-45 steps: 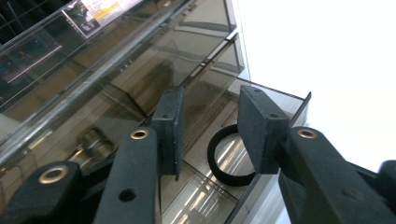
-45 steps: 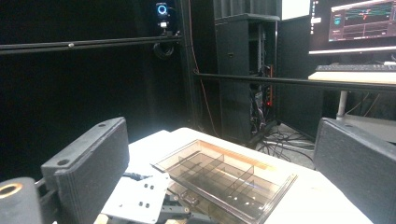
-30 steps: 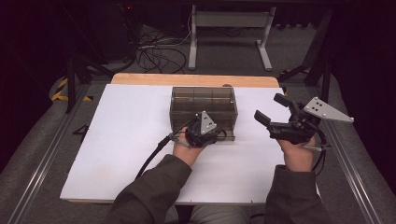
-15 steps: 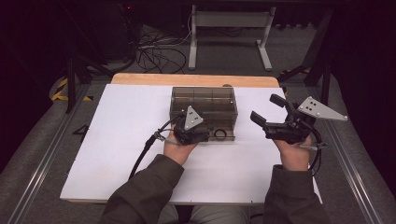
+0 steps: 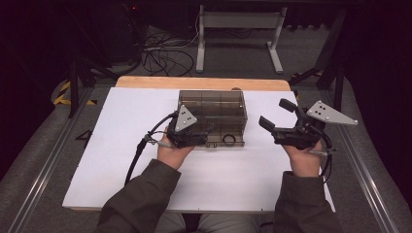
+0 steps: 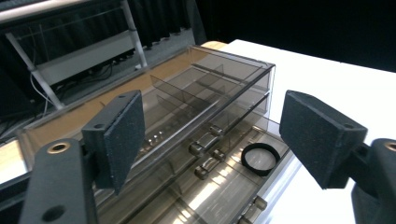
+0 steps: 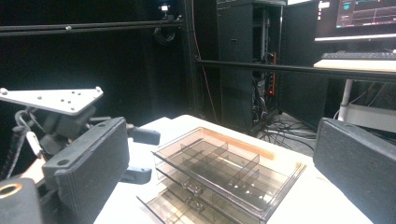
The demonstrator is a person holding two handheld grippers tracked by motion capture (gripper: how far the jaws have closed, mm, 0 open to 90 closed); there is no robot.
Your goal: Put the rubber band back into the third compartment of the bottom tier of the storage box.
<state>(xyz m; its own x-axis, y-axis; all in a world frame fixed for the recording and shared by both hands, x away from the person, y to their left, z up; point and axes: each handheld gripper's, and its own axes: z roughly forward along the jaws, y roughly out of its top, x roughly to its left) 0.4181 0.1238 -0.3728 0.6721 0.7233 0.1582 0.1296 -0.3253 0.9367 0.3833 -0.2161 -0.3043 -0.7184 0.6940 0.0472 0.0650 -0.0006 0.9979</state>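
While hovering at the front left corner of the smoky drawer box (image 5: 211, 104), which stood mid-board, held the left gripper (image 5: 205, 138) with jaws spread, just lately opening wider, and nothing between the pads. Kept the right gripper (image 5: 275, 113) likewise spread and empty, well apart to the box's right. Showed the bottom drawer (image 5: 214, 142) pulled out toward the person, with a black ring (image 5: 228, 140) lying in its right end. Judged as risks: clipping the drawer front or its knobs with a jaw and shoving the light box across the white board (image 5: 121, 145); dragging the trailing cable (image 5: 138, 155) over the board; nudging the ring aside through an off-centre pinch. Found ample bare board to left, right and front; found less behind, toward the wooden strip (image 5: 194, 82).
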